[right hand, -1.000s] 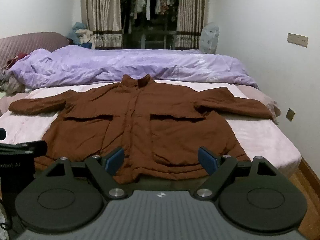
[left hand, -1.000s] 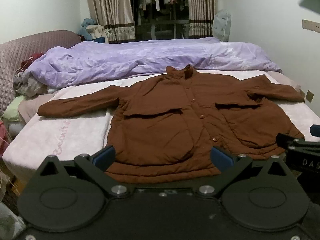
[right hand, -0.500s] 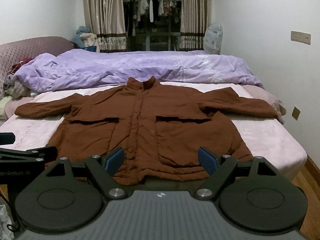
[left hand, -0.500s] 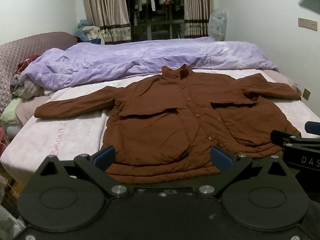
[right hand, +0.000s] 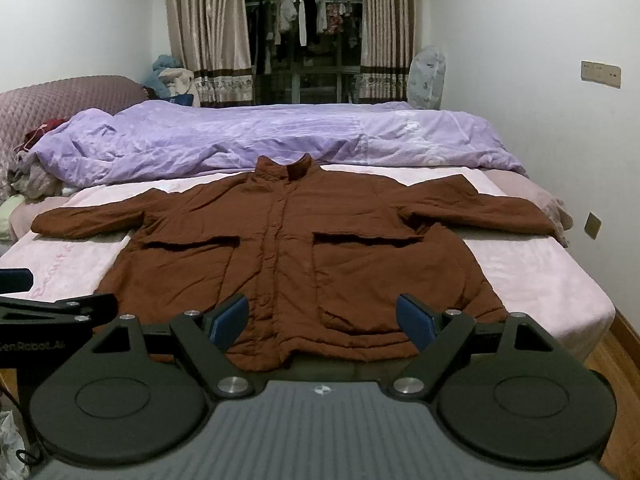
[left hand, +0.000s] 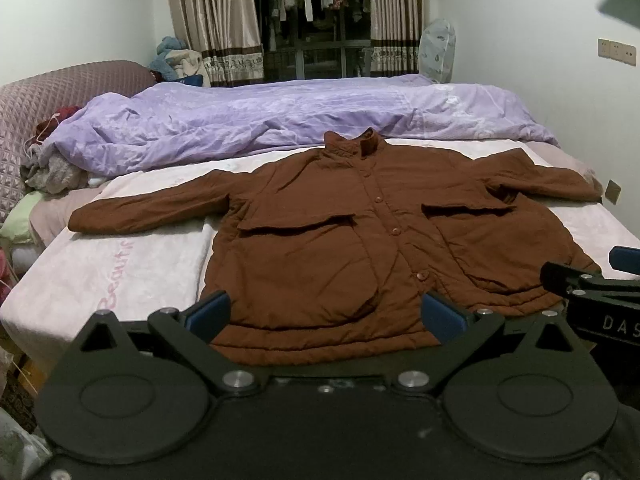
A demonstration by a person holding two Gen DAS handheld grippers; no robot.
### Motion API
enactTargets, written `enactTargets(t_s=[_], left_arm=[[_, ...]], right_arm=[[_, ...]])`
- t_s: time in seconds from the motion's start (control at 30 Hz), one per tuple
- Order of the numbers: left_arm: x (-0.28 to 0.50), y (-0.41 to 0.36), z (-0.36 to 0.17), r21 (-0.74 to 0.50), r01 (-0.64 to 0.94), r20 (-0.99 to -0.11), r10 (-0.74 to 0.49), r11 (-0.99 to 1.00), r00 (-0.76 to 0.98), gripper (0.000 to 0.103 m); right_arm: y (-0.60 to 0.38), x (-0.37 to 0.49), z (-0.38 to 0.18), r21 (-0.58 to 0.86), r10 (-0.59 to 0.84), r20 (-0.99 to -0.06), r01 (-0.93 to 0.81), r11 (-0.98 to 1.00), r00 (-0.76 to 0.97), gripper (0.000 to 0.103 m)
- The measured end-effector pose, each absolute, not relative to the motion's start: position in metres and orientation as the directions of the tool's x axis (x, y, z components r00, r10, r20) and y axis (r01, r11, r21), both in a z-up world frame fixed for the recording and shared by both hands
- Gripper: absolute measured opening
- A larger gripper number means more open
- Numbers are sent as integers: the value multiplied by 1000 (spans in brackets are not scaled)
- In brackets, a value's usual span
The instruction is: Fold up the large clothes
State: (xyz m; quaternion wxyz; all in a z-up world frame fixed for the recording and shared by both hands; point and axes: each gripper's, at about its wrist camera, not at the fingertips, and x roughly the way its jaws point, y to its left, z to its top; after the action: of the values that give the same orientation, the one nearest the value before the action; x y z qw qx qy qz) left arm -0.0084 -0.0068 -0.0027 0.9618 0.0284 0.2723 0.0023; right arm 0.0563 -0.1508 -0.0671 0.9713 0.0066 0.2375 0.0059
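A large brown padded jacket [left hand: 360,240] lies flat and face up on the pink bed sheet [left hand: 132,268], buttoned, both sleeves spread out sideways, collar toward the far side. It also shows in the right wrist view [right hand: 300,256]. My left gripper [left hand: 326,316] is open and empty, held in front of the jacket's hem. My right gripper [right hand: 322,320] is open and empty, also in front of the hem. Neither touches the jacket. The right gripper's side shows at the right edge of the left wrist view [left hand: 592,288].
A crumpled purple duvet [left hand: 280,120] lies along the far side of the bed. A quilted headboard [left hand: 44,92] and piled clothes [left hand: 52,168] are at the left. A wall [right hand: 540,80] runs along the right, with wooden floor [right hand: 616,348] beside the bed.
Both grippers have risen and pulled back slightly, so the jacket sits lower and looks smaller in the views. The jacket has not moved. Both stay open.
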Motion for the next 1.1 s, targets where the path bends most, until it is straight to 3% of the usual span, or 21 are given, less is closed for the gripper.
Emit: enactTargets(t_s=[1.1], left_arm=[[-7,-11,-6,55,19,-528,13,998,849,103]], right_arm=[[-145,55,-71,15,17,-462,-11,1000,887,98]])
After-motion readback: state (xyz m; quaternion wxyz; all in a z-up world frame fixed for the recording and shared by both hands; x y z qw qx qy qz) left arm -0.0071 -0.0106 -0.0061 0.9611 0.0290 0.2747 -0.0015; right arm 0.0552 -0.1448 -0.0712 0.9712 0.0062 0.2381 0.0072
